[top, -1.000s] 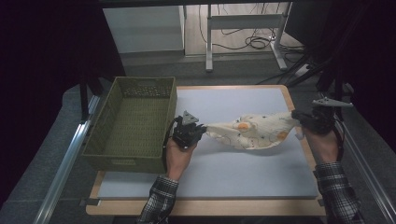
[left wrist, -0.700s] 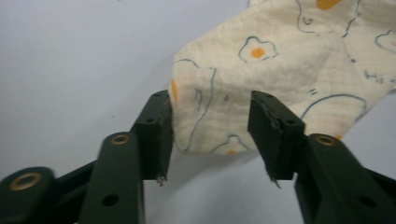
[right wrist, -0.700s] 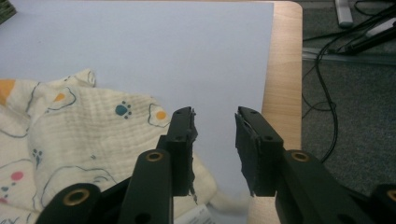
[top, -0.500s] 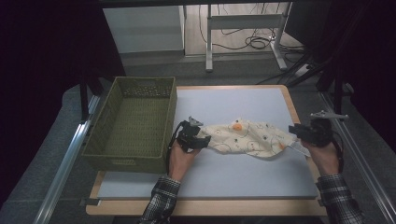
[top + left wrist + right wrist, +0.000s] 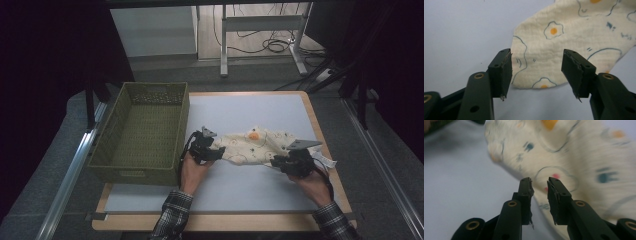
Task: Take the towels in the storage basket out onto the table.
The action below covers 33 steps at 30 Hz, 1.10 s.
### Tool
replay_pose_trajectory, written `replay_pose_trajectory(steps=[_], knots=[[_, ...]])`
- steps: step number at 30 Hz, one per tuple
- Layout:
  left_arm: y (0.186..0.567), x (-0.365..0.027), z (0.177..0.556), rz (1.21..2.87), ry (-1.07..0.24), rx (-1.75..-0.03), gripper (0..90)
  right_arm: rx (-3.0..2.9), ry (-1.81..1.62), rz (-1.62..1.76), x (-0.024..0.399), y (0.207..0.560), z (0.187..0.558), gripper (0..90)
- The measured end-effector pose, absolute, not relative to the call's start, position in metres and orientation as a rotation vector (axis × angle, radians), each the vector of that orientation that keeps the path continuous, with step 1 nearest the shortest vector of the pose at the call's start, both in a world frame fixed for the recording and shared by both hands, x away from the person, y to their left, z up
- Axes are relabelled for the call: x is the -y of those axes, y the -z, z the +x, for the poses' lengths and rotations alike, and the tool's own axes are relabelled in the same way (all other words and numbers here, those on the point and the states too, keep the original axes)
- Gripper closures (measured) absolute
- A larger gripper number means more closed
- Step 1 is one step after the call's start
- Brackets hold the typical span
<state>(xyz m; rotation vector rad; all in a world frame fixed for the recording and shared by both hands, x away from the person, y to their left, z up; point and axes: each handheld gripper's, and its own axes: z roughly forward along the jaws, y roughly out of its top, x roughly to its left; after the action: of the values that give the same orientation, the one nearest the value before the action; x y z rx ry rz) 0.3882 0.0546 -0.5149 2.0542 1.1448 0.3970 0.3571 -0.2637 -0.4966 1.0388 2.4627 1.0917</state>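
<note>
Cloth: the cream cloth (image 5: 255, 147) printed with fried eggs lies crumpled at the centre of the high view, flat on the pale surface (image 5: 240, 185), between the two grippers and right of the basket.
Left gripper: the left gripper (image 5: 216, 152), at centre left of the high view, is released; in the left gripper view its jaws stand wide apart over the cloth's rounded end (image 5: 541, 62), pressing on nothing.
Right gripper: the right gripper (image 5: 279, 161), at lower right of centre, has just been closing its jaws; in the right gripper view a narrow gap remains, with the cloth's edge (image 5: 564, 177) behind them. The blur hides any fabric in the gap, so it probably has no grip yet.
Why so: one gripper at each end suits stretching or folding the cloth, probably before it goes into the basket.
Surroundings: the green woven basket (image 5: 145, 165) sits at left, just beside the left gripper.
In the way: nothing lies between cloth and basket; the near basket wall must be cleared.
</note>
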Motion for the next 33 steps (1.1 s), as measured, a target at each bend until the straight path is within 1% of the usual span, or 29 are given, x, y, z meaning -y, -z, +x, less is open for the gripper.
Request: replay_pose_trajectory(steps=[1,2,3,6,7,8,9,10,11,12,13,15,17,20,23,24,25,28,31,33], knots=[[0.517,-0.054,0.389,2.060,-0.404,-1.145,44.8,-2.490,-1.060,1.018,0.258,0.504,0.357,74.0],[0.517,-0.054,0.389,2.060,-0.404,-1.145,45.3,-2.490,-1.060,1.018,0.258,0.504,0.357,74.0],[0.521,-0.055,0.392,2.058,-0.416,-1.167,45.4,-2.499,-1.009,0.991,0.252,0.514,0.358,73.9],[0.525,-0.055,0.395,2.061,-0.429,-1.181,45.3,-2.476,-0.975,0.970,0.250,0.519,0.360,72.5],[0.530,-0.054,0.399,2.078,-0.439,-1.188,45.4,-2.448,-0.972,0.972,0.249,0.521,0.363,70.5],[0.530,-0.054,0.399,2.078,-0.439,-1.188,45.4,-2.448,-0.972,0.972,0.249,0.521,0.363,70.5],[0.535,-0.052,0.402,2.094,-0.434,-1.187,47.4,-2.441,-0.969,0.969,0.248,0.522,0.366,71.4],[0.536,-0.053,0.402,2.070,-0.413,-1.181,51.1,-2.441,-0.973,0.972,0.248,0.523,0.367,73.4],[0.536,-0.052,0.402,2.062,-0.419,-1.180,56.5,-2.438,-0.973,0.978,0.248,0.523,0.368,79.1],[0.536,-0.052,0.402,2.062,-0.419,-1.180,64.1,-2.438,-0.973,0.978,0.248,0.523,0.368,79.1],[0.537,-0.050,0.401,2.065,-0.405,-1.154,74.8,-2.426,-0.976,1.009,0.248,0.523,0.368,88.9],[0.536,-0.049,0.401,2.069,-0.391,-1.143,84.8,-2.430,-0.971,1.010,0.248,0.522,0.368,89.7],[0.533,-0.049,0.397,2.074,-0.409,-1.129,86.1,-2.444,-0.955,0.993,0.249,0.520,0.365,89.9],[0.529,-0.053,0.393,2.044,-0.390,-1.134,86.1,-2.440,-0.997,0.997,0.255,0.515,0.360,89.8],[0.518,-0.060,0.383,2.032,-0.417,-1.117,86.1,-2.424,-1.040,0.982,0.272,0.499,0.343,89.7],[0.518,-0.060,0.383,2.032,-0.417,-1.117,86.1,-2.424,-1.040,0.982,0.272,0.499,0.343,89.7],[0.514,-0.061,0.378,2.031,-0.422,-1.107,86.1,-2.423,-1.073,0.996,0.284,0.493,0.334,89.6],[0.508,-0.062,0.365,2.036,-0.431,-1.093,86.1,-2.417,-1.069,1.000,0.297,0.489,0.324,89.5],[0.506,-0.062,0.358,2.041,-0.425,-1.087,86.1,-2.406,-1.069,1.015,0.312,0.485,0.313,89.4],[0.508,-0.064,0.349,2.060,-0.395,-1.083,86.0,-2.399,-1.050,1.029,0.323,0.485,0.307,89.3]])
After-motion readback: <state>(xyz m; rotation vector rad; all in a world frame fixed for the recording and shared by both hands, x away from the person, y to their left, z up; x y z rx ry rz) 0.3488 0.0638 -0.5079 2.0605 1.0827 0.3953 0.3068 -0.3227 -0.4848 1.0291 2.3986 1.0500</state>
